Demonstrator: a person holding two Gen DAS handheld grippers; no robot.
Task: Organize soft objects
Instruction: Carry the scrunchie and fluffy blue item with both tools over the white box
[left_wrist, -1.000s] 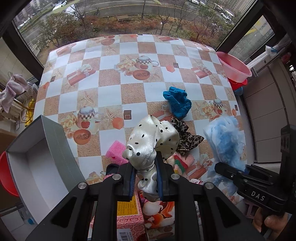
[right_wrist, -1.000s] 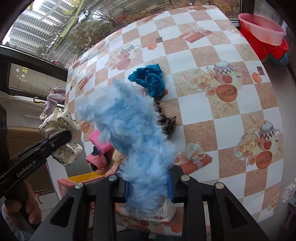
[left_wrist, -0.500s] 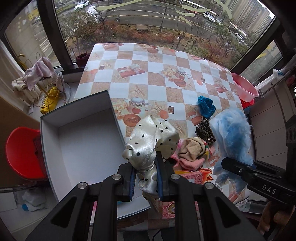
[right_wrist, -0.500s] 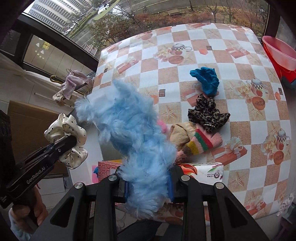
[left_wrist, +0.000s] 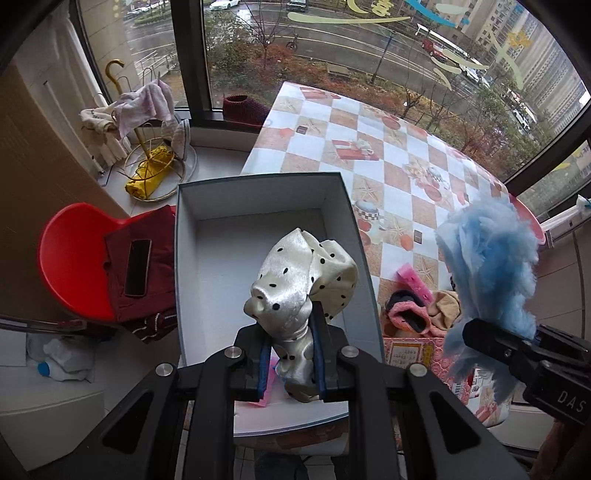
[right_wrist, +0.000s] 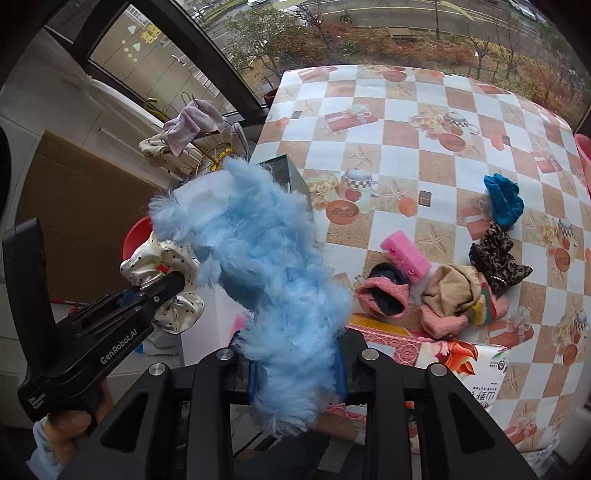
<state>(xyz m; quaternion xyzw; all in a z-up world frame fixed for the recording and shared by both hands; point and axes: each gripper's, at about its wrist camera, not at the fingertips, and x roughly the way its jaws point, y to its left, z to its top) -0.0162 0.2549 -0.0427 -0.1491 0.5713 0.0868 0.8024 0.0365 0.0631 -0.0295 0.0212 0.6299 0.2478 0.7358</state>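
Since a second ago we have carried both claws off the tabletop (right_wrist: 388, 177) toward the open box (left_wrist: 184, 258). Our left claw (left_wrist: 291, 365) is clamped tight on the polka-dot scrunchie (left_wrist: 303, 280), held above the box's white floor. Our right claw (right_wrist: 295, 373), nearly closed, grips the fluffy blue scrunchie (right_wrist: 258, 258) beside the box. Something pink (left_wrist: 271, 380) lies inside.

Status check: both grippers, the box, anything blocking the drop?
Left gripper shut on polka-dot scrunchie, above open grey box. Right gripper shut on blue fluffy scrunchie, beside the box. Pink item already inside; drop path clear.
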